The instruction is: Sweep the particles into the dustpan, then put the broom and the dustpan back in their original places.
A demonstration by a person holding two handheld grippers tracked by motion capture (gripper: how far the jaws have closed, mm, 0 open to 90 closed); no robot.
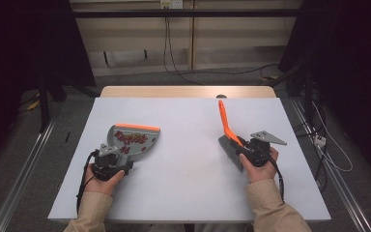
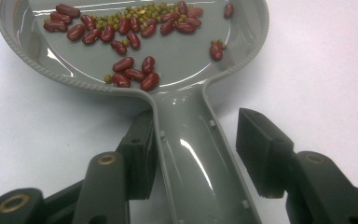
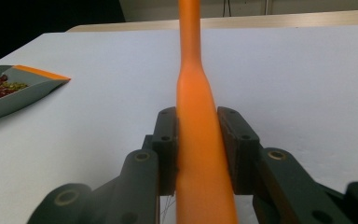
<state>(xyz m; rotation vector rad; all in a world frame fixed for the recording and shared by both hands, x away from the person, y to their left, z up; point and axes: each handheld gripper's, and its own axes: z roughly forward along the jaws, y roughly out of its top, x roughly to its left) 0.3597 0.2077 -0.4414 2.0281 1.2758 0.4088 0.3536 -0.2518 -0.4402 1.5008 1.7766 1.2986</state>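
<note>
Two sleeved forearms reach in over the near edge of a white table (image 1: 188, 193), each hand working a two-jaw gripper. The left gripper (image 1: 112, 162) straddles the handle of a grey dustpan (image 1: 134, 140); in the left gripper view one pad (image 2: 142, 151) lies against the handle while the other stands off with a clear gap, so the jaws are partly spread and the pan rests on the table unclamped. Red beans (image 2: 130, 70) and small green ones lie loose in the tray, which has an orange lip on its far edge. Across the table, well apart, the right gripper (image 1: 245, 149) is clamped on the orange handle of a hand brush (image 1: 227, 126), its grey bristles down on the surface and the handle slanting up and away. The pan looks light, stiff and glossy, likely slippery; the handle's channel is the natural hold, kept level lest the beans roll out.
</note>
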